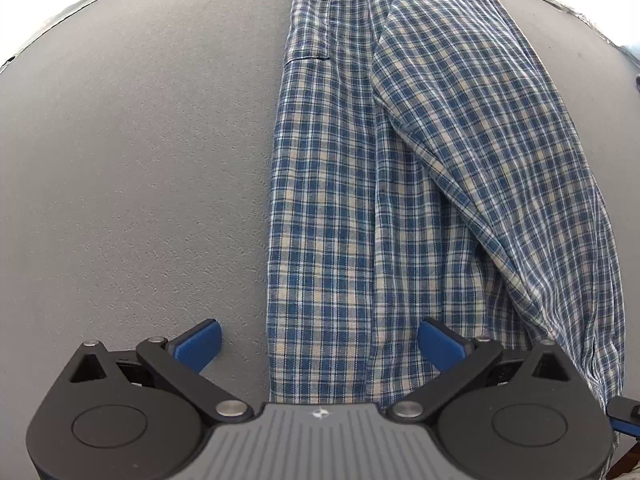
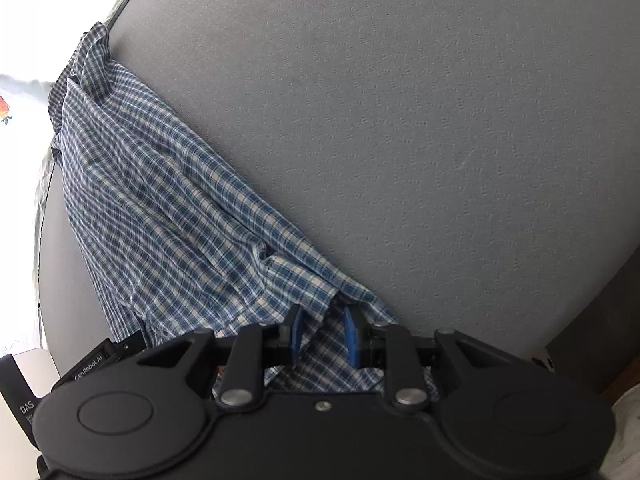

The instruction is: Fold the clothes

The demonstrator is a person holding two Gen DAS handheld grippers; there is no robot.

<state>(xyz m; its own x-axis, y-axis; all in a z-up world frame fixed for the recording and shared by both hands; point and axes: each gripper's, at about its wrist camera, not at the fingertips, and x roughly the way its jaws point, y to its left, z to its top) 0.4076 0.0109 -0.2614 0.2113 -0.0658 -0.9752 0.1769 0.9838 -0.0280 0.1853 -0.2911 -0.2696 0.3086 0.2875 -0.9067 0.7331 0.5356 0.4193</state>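
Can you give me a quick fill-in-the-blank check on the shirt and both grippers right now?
1. The plaid shirt lies on a ____ table.
2. The left gripper hangs over the shirt's near edge with its jaws ____.
3. The right gripper has ____ bunched between its blue pads.
4. The shirt's check pattern is mostly ____ and white.

Missing words: grey; open; shirt fabric; blue

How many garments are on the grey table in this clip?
1. A blue plaid shirt lies lengthwise on the grey table, partly folded over itself; the right gripper has its near end between the jaws. More could lie outside both views.
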